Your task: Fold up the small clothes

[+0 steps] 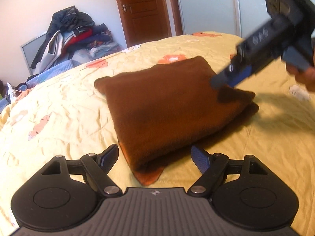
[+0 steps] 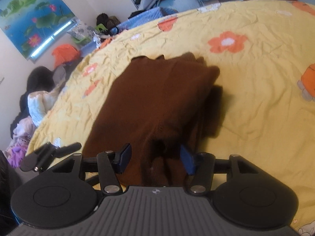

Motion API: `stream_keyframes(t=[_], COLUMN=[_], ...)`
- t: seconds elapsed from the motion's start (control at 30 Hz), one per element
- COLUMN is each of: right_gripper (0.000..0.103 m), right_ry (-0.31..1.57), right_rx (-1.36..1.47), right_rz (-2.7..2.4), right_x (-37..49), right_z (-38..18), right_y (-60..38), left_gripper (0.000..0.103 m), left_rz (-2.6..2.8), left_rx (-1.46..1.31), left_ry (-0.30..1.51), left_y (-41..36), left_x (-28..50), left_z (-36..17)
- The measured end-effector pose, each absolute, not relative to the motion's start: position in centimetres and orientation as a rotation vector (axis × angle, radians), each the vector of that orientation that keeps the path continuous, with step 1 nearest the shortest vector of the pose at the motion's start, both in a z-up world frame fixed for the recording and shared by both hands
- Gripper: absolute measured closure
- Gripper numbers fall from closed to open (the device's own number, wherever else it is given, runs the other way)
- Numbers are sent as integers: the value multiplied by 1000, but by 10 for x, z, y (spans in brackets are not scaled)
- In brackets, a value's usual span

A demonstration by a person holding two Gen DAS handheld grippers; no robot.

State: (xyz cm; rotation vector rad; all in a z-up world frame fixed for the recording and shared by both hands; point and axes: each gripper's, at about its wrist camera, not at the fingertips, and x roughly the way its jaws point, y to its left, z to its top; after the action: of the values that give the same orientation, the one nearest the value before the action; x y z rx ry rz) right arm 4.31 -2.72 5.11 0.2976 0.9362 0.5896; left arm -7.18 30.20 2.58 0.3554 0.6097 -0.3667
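Note:
A brown fleece garment (image 1: pixel 173 106) lies folded into a thick rectangle on the yellow flowered bedspread (image 1: pixel 59 118). An orange lining (image 1: pixel 149 177) peeks out at its near corner. My left gripper (image 1: pixel 155 157) is open, with that near corner between its spread fingers but not pinched. My right gripper (image 1: pixel 224 80) reaches in from the upper right, blurred, its tip on the garment's far right corner. In the right wrist view the right gripper (image 2: pixel 155 159) is open and the brown garment (image 2: pixel 157 98) bunches up between its fingers. The left gripper's linkage (image 2: pixel 51 153) shows at the left edge.
A heap of clothes (image 1: pixel 72 39) is piled beyond the bed near a wooden door (image 1: pixel 143 9). More clothes (image 2: pixel 39 102) lie beside the bed under a lotus picture (image 2: pixel 33 13). A hand (image 1: pixel 303 76) holds the right gripper. Bare bedspread (image 2: pixel 256 108) lies right of the garment.

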Motion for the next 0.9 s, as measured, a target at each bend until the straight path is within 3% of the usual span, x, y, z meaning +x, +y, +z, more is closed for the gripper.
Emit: stream_keyframes(t=[0.23,0.37,0.47,0.5,0.53,0.57,0.6,0.7,0.9], right_gripper=[45,45,45,49,66,88,89,91,90], right_ry=[963,971,971,967,962,961,960,891,946], right_rx=[301,269,236,223,203,197,226,203,248], right_rz=[605,606,606,604,595,596,615,607,557], right_x=[43,44,44,44,44,44,45,35,35], right_z=[46,45,46,46,46,48,52,71,34], right_y=[-29,-25,-21,-20,-19,-20,-24,-33,-46], left_gripper=[24,36,36,39,47,72,88,94,95], left_rz=[-314,-324,-335,-333,-333,-333,-330,-290,-279], left_rx=[341,362,376,371,363,354,343,289,314], left_ry=[628,636,626,624,620,619,626,627,617], left_y=[310,315,315,314,313,311,310,316,319], left_x=[-66,-68,-69,-67,-65,-64,-61,-58,-64], left_z=[25,22,21,21,21,20,19,23,11])
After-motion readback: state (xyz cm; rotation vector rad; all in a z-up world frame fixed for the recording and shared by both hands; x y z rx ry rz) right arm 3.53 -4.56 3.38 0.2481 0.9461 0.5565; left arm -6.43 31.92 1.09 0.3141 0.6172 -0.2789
